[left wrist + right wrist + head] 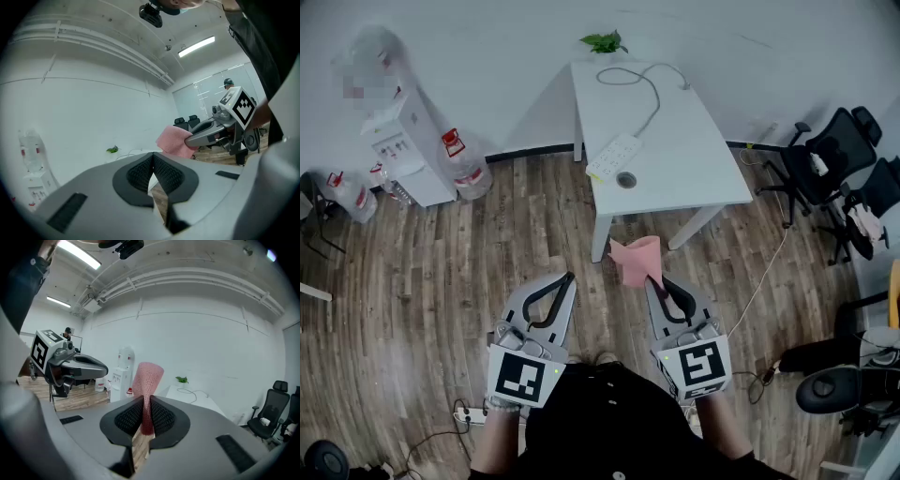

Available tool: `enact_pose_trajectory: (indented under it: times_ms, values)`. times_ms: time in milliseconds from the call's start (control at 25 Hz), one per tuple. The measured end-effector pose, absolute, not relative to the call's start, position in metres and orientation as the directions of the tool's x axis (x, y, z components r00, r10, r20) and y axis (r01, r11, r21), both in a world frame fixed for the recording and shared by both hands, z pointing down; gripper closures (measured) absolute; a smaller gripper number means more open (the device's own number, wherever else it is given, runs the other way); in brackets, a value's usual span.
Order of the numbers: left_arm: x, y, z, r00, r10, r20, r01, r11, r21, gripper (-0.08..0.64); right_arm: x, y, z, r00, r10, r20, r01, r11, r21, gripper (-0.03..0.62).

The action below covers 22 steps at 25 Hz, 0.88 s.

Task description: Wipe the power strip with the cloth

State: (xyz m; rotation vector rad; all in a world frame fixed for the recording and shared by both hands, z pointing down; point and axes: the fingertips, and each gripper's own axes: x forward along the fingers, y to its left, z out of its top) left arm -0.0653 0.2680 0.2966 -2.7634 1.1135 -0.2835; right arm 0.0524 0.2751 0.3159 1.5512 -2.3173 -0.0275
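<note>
Right gripper [656, 281]: pinches the pink cloth [636, 259].
Left gripper [569, 277]: pressed together, empty.
Advice: bring the cloth flat onto the power strip [613, 156], well apart, avoiding its cable [652, 105].

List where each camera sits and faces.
Head view: on the head, steeply down at the table and power strip; left gripper, right gripper and forearms show.
Left gripper view: on that gripper, along its shut jaws toward the wall; right gripper shows.
Right gripper view: on that gripper, along jaws clamping the cloth; left gripper shows.
Shared: the cloth shows in all three.
</note>
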Motion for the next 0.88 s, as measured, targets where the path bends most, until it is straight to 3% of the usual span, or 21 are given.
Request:
enact_pose_trajectory:
  times_ms: [880]
  values:
    - [-0.079, 0.275, 0.294, 0.711, -0.694, 0.112, -0.664, -0.715, -0.220, 0.546, 0.046, 0.281, 0.317, -0.316, -0.907, 0.277, -0.908, 0.375, 0.189, 0.541]
